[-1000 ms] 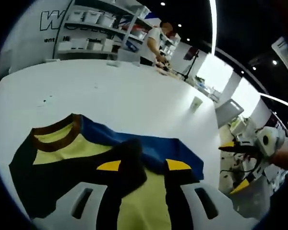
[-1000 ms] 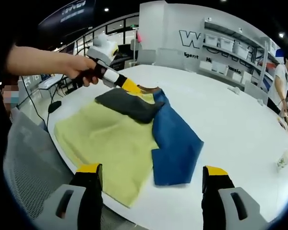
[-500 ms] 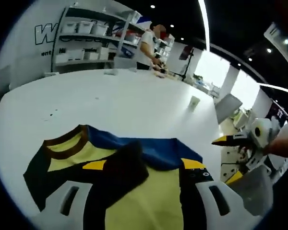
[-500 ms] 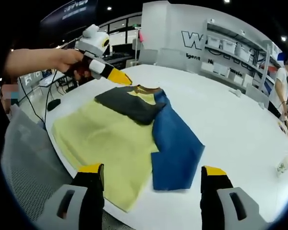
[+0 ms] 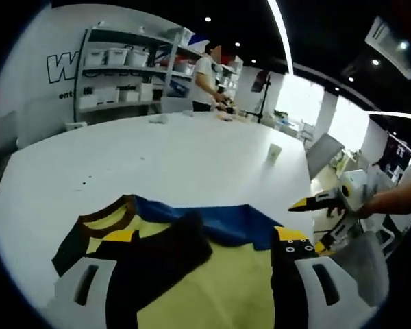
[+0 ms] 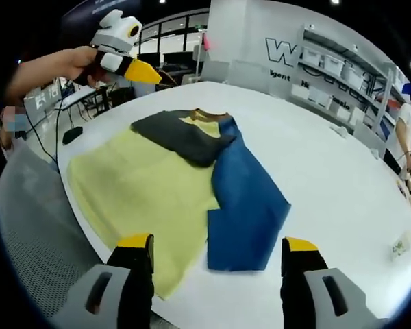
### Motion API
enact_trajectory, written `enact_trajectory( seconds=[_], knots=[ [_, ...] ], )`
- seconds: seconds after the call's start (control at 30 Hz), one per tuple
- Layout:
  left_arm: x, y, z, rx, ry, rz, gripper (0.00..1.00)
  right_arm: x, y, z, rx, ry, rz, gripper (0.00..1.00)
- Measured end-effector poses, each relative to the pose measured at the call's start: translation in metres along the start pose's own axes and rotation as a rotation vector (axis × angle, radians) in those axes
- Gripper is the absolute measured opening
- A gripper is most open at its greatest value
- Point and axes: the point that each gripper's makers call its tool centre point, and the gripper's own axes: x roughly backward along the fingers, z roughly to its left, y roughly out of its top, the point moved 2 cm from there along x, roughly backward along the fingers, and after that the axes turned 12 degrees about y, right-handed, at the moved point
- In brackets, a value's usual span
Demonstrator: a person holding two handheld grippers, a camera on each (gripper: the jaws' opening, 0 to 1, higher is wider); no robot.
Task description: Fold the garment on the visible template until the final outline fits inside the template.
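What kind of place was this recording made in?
Probably a showroom or lab-style workspace rather than a home. A wall with large lettering stands behind metal shelving holding white bins. A big white table carries the yellow, blue and dark garment, and a person works at its far end.

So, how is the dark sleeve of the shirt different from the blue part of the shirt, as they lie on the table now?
The dark sleeve is charcoal; the blue part is bright blue. The dark sleeve is folded across the yellow front near the brown collar, while the blue part lies flat beside the yellow front, running down toward the hem. The blue part covers more area than the sleeve. Both belong to one shirt and rest on the white table.
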Motion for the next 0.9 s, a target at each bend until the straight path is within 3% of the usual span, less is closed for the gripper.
enact_trajectory(
  seconds=[0.4,0.77,0.9],
  knots=[
    [0.032,0.000,0.008,0.020,0.031,-0.045,0.87,-0.014,-0.006,-0.005,0.027,0.015,0.041,0.70],
    [0.062,-0.007,0.013,0.002,0.056,-0.052,0.93,-0.025,-0.011,-0.010,0.028,0.032,0.053,0.59],
    [0.073,-0.008,0.016,-0.002,0.061,-0.084,0.95,-0.028,-0.011,-0.012,0.035,0.034,0.057,0.56]
  ],
)
